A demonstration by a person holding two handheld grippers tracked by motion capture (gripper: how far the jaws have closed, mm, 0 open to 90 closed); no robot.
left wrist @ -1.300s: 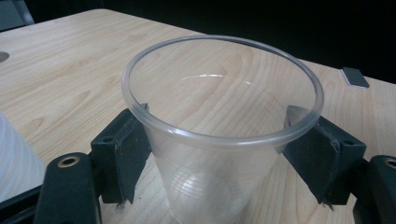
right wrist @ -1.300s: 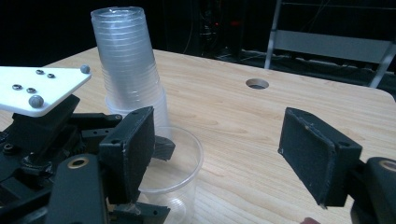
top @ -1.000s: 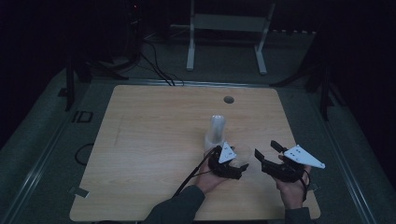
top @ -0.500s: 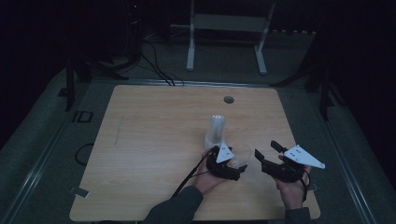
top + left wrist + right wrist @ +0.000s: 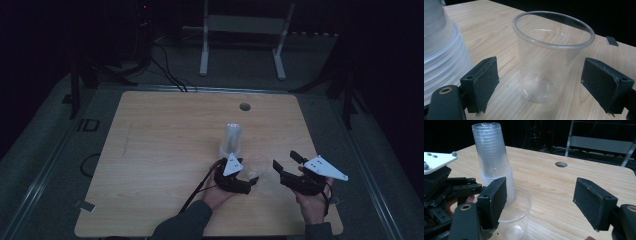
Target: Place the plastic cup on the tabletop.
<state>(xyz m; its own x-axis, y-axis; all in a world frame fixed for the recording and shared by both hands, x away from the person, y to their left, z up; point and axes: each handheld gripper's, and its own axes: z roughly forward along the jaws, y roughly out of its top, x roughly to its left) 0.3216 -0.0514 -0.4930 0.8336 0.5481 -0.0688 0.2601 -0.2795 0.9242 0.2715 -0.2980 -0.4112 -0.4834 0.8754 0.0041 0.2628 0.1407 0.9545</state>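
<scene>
Left tool (image 5: 539, 87) just opened around upright cup (image 5: 550, 57).

Looking like a lab or recording studio rather than a home. Standing in a darkened room: a plain wooden table (image 5: 165, 150) with a round cable hole (image 5: 244, 106) near its far edge, resting on grey carpet (image 5: 45, 160). Running across the floor at the far left: black cables (image 5: 167, 72). Standing beyond the far edge: a white metal frame (image 5: 242, 37) on two legs. Lying at the near left of the table: a strip of tape (image 5: 82, 205) on the floor. Showing no household furnishings.
</scene>
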